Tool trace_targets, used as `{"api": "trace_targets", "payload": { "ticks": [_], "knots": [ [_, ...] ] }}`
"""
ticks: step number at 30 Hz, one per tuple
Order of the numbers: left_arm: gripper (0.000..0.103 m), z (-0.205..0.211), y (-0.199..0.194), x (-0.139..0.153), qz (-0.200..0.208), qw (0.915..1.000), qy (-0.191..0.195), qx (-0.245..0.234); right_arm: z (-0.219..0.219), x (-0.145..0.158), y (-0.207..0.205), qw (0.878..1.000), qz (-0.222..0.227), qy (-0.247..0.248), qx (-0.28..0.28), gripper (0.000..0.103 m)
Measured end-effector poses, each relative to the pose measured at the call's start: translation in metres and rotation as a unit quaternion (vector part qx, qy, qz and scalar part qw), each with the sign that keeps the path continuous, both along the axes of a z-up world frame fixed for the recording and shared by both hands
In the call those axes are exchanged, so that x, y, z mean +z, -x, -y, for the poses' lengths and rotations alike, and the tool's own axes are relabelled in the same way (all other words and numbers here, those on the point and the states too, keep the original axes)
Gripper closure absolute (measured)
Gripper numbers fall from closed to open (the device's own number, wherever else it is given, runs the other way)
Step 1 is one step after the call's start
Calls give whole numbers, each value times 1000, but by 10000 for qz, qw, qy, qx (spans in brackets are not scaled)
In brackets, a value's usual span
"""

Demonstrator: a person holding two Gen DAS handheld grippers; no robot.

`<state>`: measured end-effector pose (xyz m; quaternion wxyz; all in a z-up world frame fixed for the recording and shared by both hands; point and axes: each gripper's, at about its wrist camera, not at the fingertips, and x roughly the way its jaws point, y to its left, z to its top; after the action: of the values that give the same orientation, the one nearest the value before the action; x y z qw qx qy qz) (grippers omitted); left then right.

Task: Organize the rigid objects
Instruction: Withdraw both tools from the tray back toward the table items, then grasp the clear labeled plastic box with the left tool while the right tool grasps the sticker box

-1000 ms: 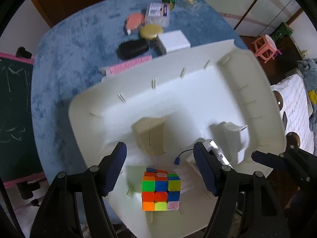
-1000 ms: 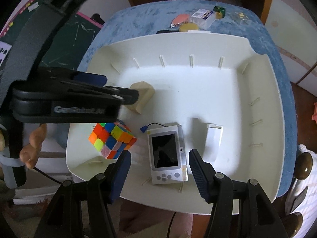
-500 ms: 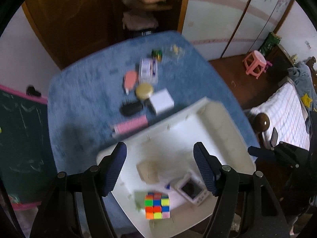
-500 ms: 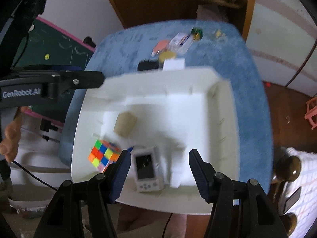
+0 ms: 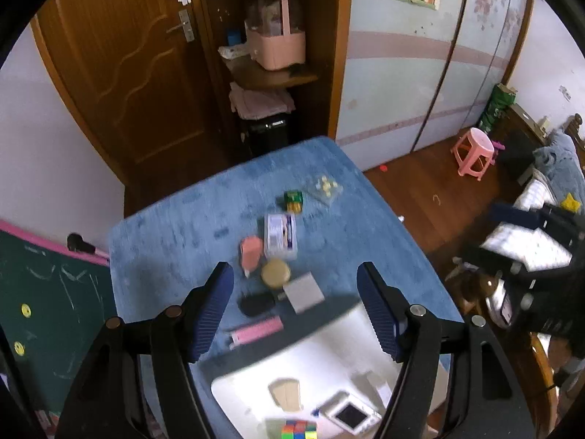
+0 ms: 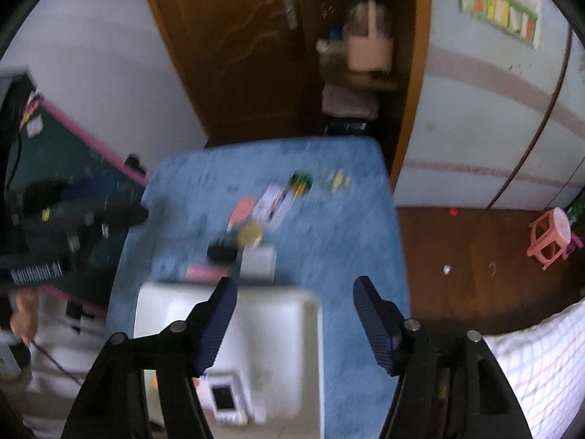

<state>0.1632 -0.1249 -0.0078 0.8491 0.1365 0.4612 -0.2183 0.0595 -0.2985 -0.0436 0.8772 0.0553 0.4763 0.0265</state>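
Blue plush covers the table (image 5: 175,226), and the things not yet sorted lie in a loose row running away from both grippers, starting just beyond the far rim of the white tray (image 5: 256,376). Nearest that rim are a pink bar (image 5: 257,331), a black oval item (image 5: 256,303) and a white box (image 5: 303,292); farther off come a round yellow tin (image 5: 275,273), a salmon-pink piece (image 5: 251,253), a clear plastic case (image 5: 280,236) and a small green object (image 5: 293,200). The pink bar's long axis runs left to right, roughly along the tray rim. The tray already holds a Rubik's cube (image 5: 299,431), a tan block (image 5: 287,395) and a small white handheld device (image 5: 351,416). The left gripper (image 5: 295,314) is held high, angled steeply down, jaws apart and empty, with the black item and white box between them in its view, so it looks better placed. The right gripper (image 6: 294,320) has just spread its jaws wider, nothing between them, and hangs over the tray's far right corner, its view blurred
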Motion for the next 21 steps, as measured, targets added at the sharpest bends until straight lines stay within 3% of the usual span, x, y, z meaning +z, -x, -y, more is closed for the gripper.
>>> {"api": "trace_targets", "payload": {
  "ticks": [6, 10, 16, 21],
  "knots": [
    [29, 18, -40, -8, 63, 9999, -89, 103, 27, 27, -66, 9993, 241, -10, -273, 32],
    [29, 30, -80, -39, -172, 9993, -133, 298, 39, 21, -116, 9992, 182, -85, -342, 32],
    [29, 42, -136, -111, -735, 9939, -464, 677, 49, -32, -189, 9991, -120, -129, -388, 32],
    [29, 47, -165, -170, -1295, 9864, -563, 841, 51, -106, -241, 9971, -671, -19, -344, 32]
  ]
}}
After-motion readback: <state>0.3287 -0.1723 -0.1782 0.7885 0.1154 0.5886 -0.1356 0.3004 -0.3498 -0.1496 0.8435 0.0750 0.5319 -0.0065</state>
